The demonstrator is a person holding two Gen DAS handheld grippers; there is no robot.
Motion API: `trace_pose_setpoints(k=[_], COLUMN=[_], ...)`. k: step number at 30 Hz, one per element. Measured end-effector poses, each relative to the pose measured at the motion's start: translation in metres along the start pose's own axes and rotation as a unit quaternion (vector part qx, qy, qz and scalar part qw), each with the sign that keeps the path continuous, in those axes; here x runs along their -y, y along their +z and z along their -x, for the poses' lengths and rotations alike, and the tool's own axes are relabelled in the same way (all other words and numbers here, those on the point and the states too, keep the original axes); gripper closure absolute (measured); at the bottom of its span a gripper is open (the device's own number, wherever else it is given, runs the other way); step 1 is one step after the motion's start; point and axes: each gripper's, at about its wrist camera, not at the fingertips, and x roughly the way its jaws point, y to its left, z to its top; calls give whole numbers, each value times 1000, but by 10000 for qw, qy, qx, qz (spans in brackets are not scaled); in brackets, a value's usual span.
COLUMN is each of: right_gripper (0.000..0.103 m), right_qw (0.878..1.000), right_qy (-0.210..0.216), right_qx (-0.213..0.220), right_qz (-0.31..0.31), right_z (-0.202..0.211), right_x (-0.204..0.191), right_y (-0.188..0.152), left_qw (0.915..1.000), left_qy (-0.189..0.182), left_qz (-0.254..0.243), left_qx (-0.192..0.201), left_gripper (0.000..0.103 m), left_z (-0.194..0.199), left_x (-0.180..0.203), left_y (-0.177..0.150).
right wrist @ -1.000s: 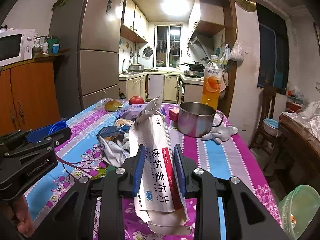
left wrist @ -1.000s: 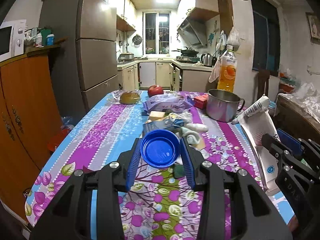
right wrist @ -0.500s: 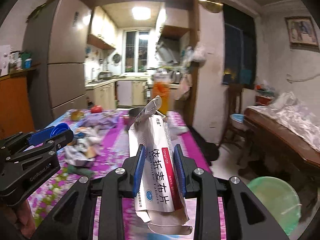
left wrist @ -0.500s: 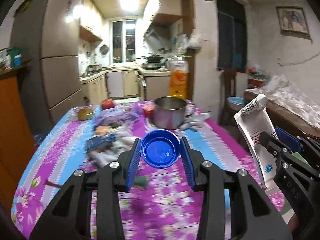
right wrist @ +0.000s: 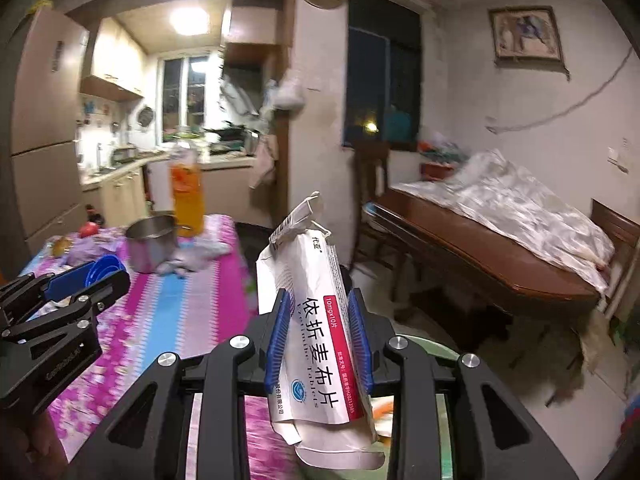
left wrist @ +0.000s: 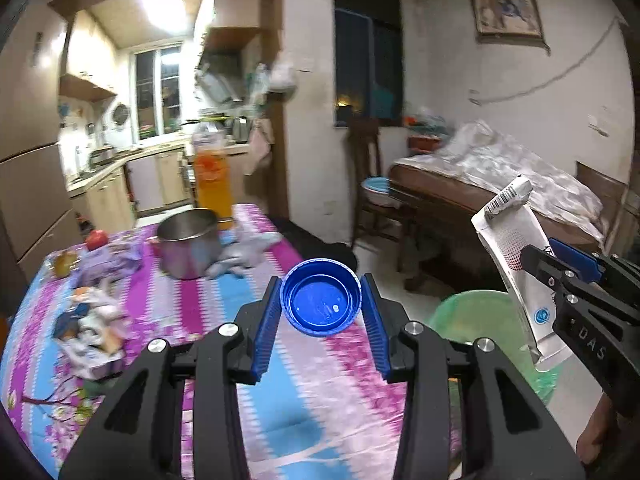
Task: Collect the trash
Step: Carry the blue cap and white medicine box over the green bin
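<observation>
Left wrist view gives me a table [left wrist: 256, 360] under a striped floral cloth, with a steel pot [left wrist: 188, 242], an orange bottle [left wrist: 212, 184] and scattered wrappers [left wrist: 90, 332]; the kitchen lies behind, a bed [left wrist: 500, 184] to the right. My left gripper [left wrist: 321, 312] pinches a blue cap [left wrist: 320, 303], hollow side toward the camera. My right gripper [right wrist: 319, 338] clamps a white box [right wrist: 316, 320], long axis upright, torn flap up, over a green bin [left wrist: 476, 316].
</observation>
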Motion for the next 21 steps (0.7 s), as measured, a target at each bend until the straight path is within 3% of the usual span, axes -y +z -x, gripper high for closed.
trace_pose_setpoints(k=[4,10,16,21], right_gripper=[72,72,72,72], right_qw=[9990,9936,9854,9817], right_qy=[-328,-480,-365,-398], right_qx=[-303,-1009,-1656,-1855], right_qz=[-79,-164,-177,-156], right_z=[-13,-48,-91,-109], right_x=[54,118,150,160], right_y=[-3,-15,-27,-39], left_qw=[9993,9955,9903,9884], left_qy=[-309,-714,-921,-950], left_qz=[-166,-341,-402,-394], left_qx=[-141,-529,-963,-1118], left_gripper=[65,65,65,65], left_z=[-19,-51,-78,-87], left_x=[33,80,108,113], left_y=[4,-2,-17,-27])
